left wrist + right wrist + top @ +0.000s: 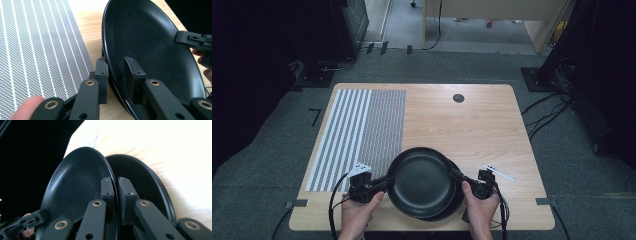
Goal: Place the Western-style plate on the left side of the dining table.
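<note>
Wooden table [472, 125], near edge: top black plate [421, 181] sits on lower black plate [454, 201], offset toward striped mat [362, 130]. Judgement: lift just begun or pending; separation and placing remain.

You hold plate at both ends. Left gripper [379, 185] at plate's mat-side rim, jaws straddling rim, gap visible in left gripper view [116, 75], so not yet clamped. Right gripper [460, 177] at opposite rim, jaws pinched tight on top plate's edge [116, 195]. Your hands low, wrists angled inward toward plate.
</note>
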A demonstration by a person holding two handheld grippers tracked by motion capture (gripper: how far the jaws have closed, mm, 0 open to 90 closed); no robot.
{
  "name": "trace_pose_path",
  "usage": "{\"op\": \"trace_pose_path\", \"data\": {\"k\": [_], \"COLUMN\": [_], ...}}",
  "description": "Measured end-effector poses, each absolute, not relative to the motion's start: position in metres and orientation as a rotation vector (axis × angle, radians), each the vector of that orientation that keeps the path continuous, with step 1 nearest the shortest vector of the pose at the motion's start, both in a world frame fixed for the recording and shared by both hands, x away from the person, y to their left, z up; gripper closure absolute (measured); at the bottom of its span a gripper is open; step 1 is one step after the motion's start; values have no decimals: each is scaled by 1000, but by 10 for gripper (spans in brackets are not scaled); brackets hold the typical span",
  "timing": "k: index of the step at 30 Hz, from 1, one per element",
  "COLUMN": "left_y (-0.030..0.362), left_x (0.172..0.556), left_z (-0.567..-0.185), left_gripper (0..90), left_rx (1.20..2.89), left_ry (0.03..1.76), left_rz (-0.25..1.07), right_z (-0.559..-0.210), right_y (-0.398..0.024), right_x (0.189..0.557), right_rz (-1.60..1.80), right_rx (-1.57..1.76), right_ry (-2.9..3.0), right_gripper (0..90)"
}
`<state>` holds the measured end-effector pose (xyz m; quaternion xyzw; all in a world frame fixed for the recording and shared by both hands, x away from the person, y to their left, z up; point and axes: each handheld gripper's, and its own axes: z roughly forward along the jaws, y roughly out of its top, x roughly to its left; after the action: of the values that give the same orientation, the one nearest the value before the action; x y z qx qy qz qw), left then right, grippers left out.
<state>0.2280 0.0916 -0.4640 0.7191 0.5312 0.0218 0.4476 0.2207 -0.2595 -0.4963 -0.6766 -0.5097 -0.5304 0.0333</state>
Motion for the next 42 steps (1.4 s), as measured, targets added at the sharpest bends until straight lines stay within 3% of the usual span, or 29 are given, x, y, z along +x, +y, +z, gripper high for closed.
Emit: {"op": "trace_pose_path", "data": {"k": [26, 42], "left_y": [163, 201], "left_x": [278, 310], "left_z": [-433, -437], "left_gripper": [751, 762], "left_rx": [1680, 1579], "left_ry": [1367, 1441], "left_rz": [93, 95], "right_z": [-453, -443], "right_y": [-190, -148], "right_x": [298, 354], "right_rz": [-1624, -1579], "right_rx": [-1983, -1920], "right_ry": [-1701, -1795], "right_gripper": [846, 843]}}
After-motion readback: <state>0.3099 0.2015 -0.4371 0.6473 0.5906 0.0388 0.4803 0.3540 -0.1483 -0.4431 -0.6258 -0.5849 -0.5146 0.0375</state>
